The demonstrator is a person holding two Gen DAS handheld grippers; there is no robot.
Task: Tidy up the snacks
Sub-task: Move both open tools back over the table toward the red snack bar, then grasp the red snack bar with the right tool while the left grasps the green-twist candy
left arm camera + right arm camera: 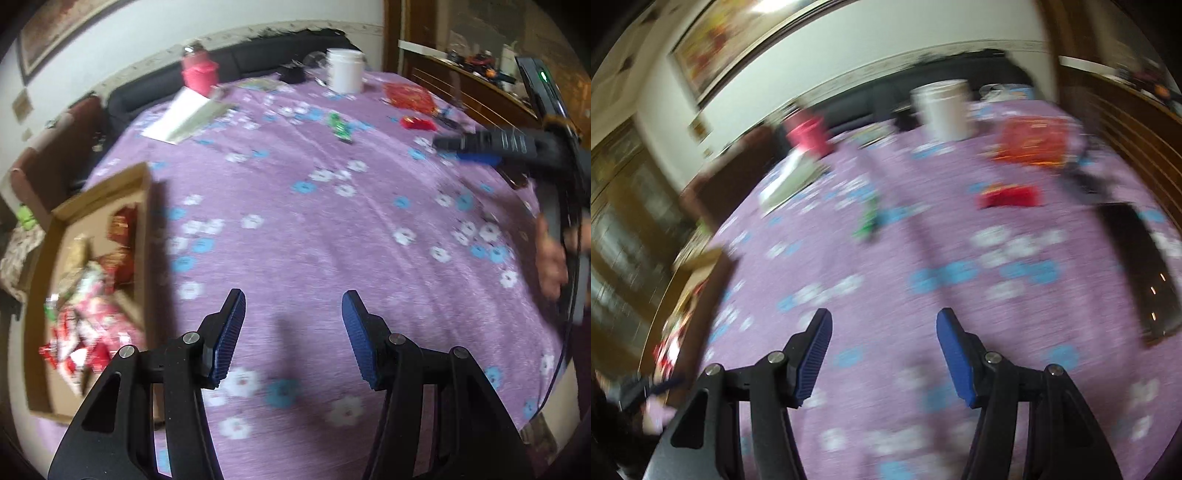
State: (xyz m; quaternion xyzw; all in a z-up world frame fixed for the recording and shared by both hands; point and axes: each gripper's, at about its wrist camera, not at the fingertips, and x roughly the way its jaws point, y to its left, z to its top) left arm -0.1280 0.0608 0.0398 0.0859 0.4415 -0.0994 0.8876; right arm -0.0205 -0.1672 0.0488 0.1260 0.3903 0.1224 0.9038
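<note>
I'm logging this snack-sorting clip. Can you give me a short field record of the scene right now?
surface: table with purple floral cloth
box: cardboard box at left edge, holding red and white snack packets
loose snacks: green packet, small red packet, larger red bag
left gripper: open, empty
right gripper: open, empty
other: white jar, pink bottle
</note>
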